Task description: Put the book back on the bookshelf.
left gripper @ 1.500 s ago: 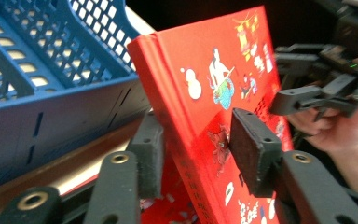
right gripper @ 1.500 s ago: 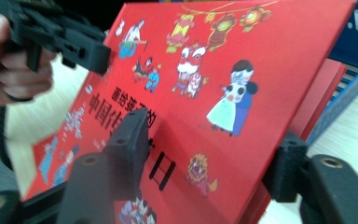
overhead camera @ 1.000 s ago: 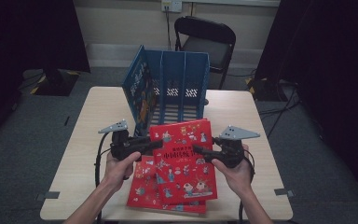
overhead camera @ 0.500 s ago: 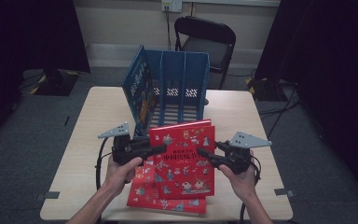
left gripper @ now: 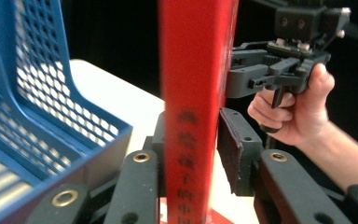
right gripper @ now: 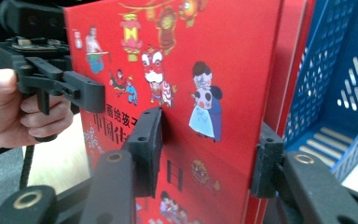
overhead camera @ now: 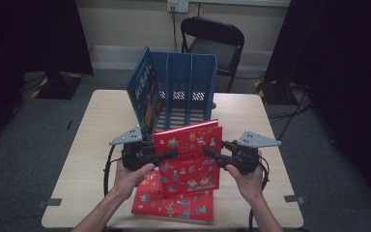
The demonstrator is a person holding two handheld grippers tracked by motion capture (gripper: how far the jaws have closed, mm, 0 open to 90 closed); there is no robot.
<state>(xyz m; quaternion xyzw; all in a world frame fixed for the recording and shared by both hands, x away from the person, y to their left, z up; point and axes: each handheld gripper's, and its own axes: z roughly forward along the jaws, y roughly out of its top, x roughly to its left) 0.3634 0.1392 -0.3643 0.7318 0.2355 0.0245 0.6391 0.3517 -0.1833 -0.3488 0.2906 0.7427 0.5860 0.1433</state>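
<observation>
While a second red book [overhead camera: 174, 205] is lying flat on the tabletop [overhead camera: 87, 145], both tongs, left [overhead camera: 166, 155] and right [overhead camera: 211, 153], are clamping the upright red book [overhead camera: 189, 157] by opposite edges, just before the blue file rack [overhead camera: 188, 87].

You have tipped the top red book [overhead camera: 188, 157] up off the stack: a second ago it lay nearly flat on the lower book [overhead camera: 174, 205], now it stands steeply on its near edge, cover toward you, its top edge close to the blue rack [overhead camera: 183, 89]. More of the lower book's cover shows beneath it. Your left gripper [overhead camera: 171, 154] has risen a little with the book's left edge, and its jaws have just been closing on that edge. Your right gripper [overhead camera: 207, 153] has its jaws around the right edge, and they have just been opening slightly.
</observation>
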